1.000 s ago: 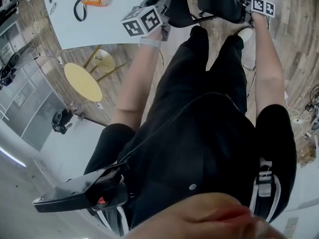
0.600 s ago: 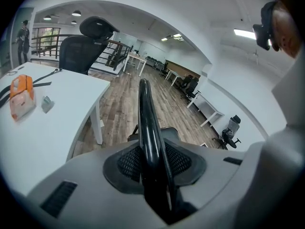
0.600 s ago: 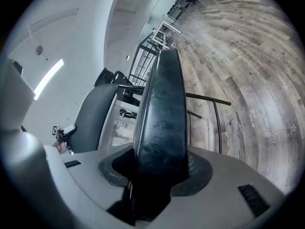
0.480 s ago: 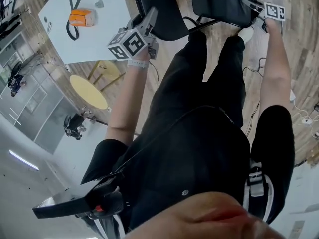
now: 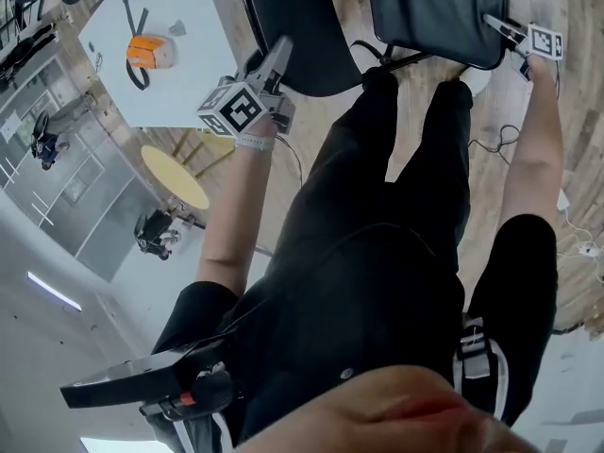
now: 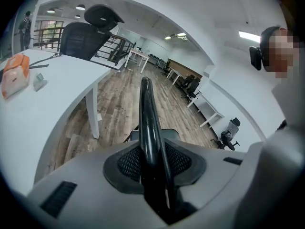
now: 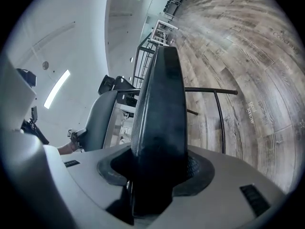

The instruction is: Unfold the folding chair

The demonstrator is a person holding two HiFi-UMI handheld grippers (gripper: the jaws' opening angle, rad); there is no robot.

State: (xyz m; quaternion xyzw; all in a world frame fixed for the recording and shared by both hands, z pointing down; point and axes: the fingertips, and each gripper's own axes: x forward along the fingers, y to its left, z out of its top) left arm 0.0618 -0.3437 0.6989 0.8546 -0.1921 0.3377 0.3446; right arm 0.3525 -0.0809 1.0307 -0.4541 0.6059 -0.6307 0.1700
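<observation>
The black folding chair stands in front of the person's legs at the top of the head view. Its thin glossy backrest (image 5: 307, 26) is on the left and its padded seat (image 5: 434, 8) on the right. My left gripper (image 5: 276, 57) is shut on the backrest's edge (image 6: 147, 123), which runs straight out between the jaws of the left gripper (image 6: 155, 175). My right gripper (image 5: 498, 25) holds the seat's right side. The thick seat cushion (image 7: 159, 104) fills the gap of the right gripper (image 7: 157, 175), whose jaws are opening slightly.
A white table (image 5: 184, 83) with an orange object (image 5: 151, 50) and a black strap stands at the left. A round yellow stool (image 5: 175, 176) sits below it. Cables (image 5: 491, 144) lie on the wooden floor at the right. An office chair (image 6: 81, 37) stands behind the table.
Both grippers have sunk with the chair parts in them. The left one drifted left and down, the right one further right, so backrest and seat stand a little wider apart.
</observation>
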